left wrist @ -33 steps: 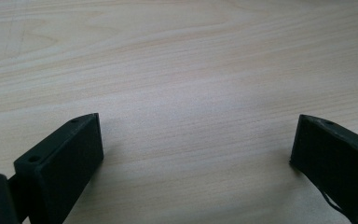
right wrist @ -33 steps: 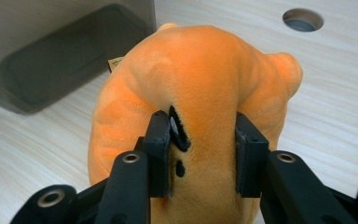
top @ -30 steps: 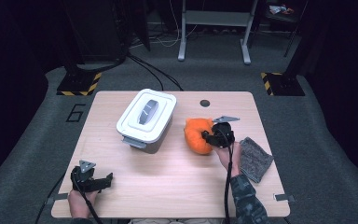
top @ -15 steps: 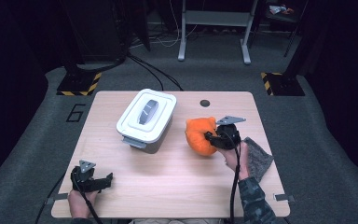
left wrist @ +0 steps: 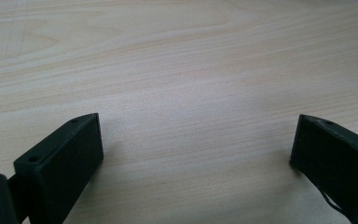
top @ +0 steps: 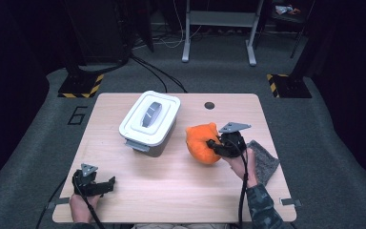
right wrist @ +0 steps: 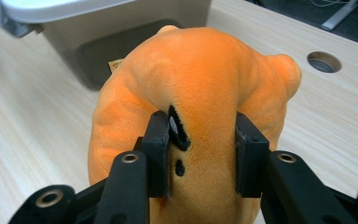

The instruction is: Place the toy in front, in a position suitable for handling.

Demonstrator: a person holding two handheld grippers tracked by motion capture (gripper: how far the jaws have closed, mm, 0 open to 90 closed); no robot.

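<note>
Right claw [right wrist: 203, 154] level, clamping orange plush [right wrist: 200, 88]

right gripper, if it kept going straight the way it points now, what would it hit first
The right gripper, shut on the orange plush toy, points toward the white-lidded grey container beyond it; that box would likely come first, though depth is hard to judge.

The plush [top: 201, 143] is a soft, rounded orange toy with small ear-like bumps and black stitched marks [right wrist: 179, 135] on its fur. It sits on the table's right half, just right of the lidded box, its fur pinched inward at the side facing the person.
</note>
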